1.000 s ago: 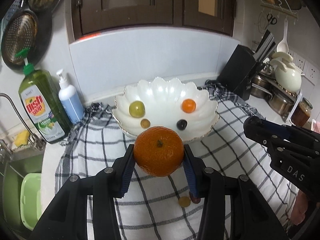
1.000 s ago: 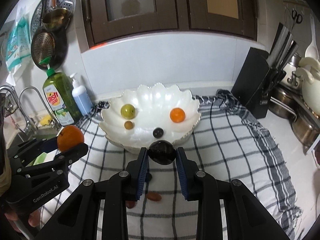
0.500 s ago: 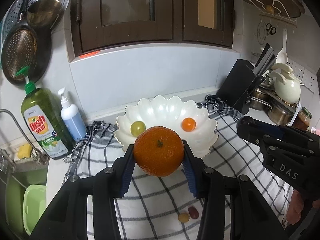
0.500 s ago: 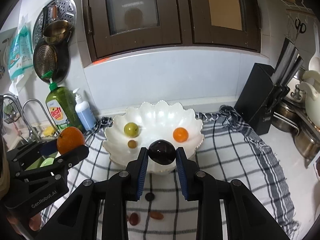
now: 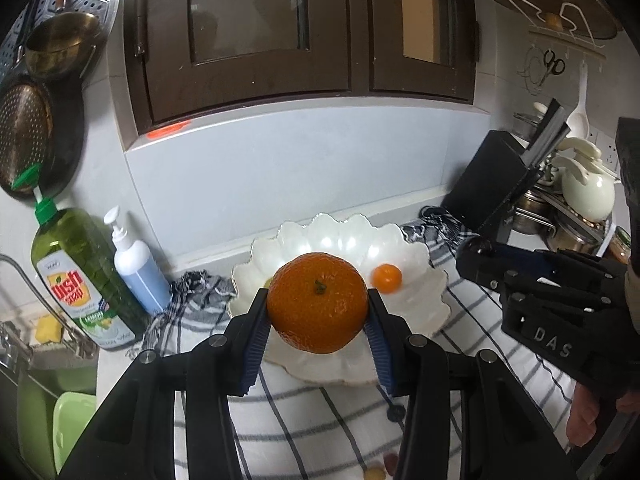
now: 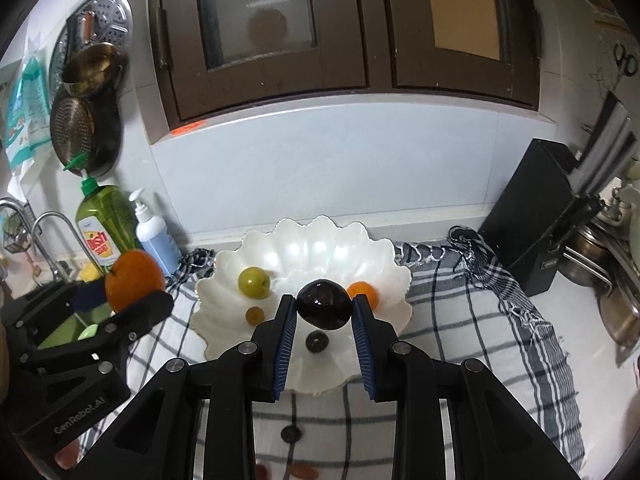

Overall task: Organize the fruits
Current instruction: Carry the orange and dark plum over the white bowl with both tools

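We carry two fruits toward the white scalloped bowl (image 6: 400, 280), which we take as our landmark. The left tool (image 5: 318, 312) is clenched on a big orange (image 5: 318, 302), blue pads pressing its two sides, stem end facing the camera. The right tool (image 6: 324, 312) is clenched on a dark plum (image 6: 324, 305), pads tight on both flanks. Both fruits hang in the air in front of the bowl, none resting in it yet. In the right wrist view the plum sits over the bowl's near half; in the left wrist view the orange overlaps the bowl's centre and hides part of it. Already in the bowl: a green fruit (image 6: 254, 282) left of centre, a small orange fruit (image 6: 366, 290) right of centre, a small brown one (image 6: 254, 315) and a small dark one (image 6: 317, 341) near the front rim. To do this step well, we judge each fruit should go low over a free patch of the bowl before the pads let go, the orange toward the back centre, the plum at the front right, so neither knocks the small fruits or rolls out over the low rim. One tool at a time seems safer, since the two stand near each other. More small fruits (image 6: 300, 471) lie on the checked cloth (image 6: 480, 340) on the bench, in front of the bowl, so we judge the task is not done.
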Demonstrator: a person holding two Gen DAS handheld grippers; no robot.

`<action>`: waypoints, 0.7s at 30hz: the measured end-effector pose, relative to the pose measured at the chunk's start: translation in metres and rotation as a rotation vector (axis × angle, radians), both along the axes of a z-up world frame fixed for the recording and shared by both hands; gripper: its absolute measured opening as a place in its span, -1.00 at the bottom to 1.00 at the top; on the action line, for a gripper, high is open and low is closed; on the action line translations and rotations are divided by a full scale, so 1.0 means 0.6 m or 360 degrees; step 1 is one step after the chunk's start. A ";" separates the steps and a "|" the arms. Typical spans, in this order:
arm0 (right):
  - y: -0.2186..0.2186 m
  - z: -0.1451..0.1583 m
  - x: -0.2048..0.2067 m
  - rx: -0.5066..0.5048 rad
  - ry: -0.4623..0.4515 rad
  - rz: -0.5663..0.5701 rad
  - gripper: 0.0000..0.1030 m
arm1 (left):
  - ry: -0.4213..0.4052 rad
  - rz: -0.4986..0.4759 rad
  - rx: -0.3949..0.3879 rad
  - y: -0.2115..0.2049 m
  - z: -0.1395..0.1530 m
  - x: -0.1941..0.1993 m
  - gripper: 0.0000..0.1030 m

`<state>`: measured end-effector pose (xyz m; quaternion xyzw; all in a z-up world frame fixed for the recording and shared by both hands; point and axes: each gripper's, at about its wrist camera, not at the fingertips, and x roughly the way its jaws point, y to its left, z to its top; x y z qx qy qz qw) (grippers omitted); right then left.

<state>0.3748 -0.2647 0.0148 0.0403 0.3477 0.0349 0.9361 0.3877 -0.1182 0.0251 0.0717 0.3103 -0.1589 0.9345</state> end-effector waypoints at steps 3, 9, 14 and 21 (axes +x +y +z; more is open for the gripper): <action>0.000 -0.006 0.026 -0.0004 0.0032 0.0010 -0.42 | 0.0013 0.0004 0.0007 -0.004 0.002 0.027 -0.11; -0.005 -0.024 0.080 -0.0016 0.0109 0.0030 -0.42 | 0.0041 0.0005 0.0031 -0.011 0.000 0.078 -0.11; -0.006 -0.030 0.117 -0.0051 0.0138 0.0047 -0.42 | 0.0098 -0.0001 0.0048 -0.020 -0.012 0.125 -0.11; -0.010 -0.046 0.174 -0.0073 0.0213 0.0065 -0.42 | 0.0198 -0.0005 0.0072 -0.035 -0.043 0.183 -0.11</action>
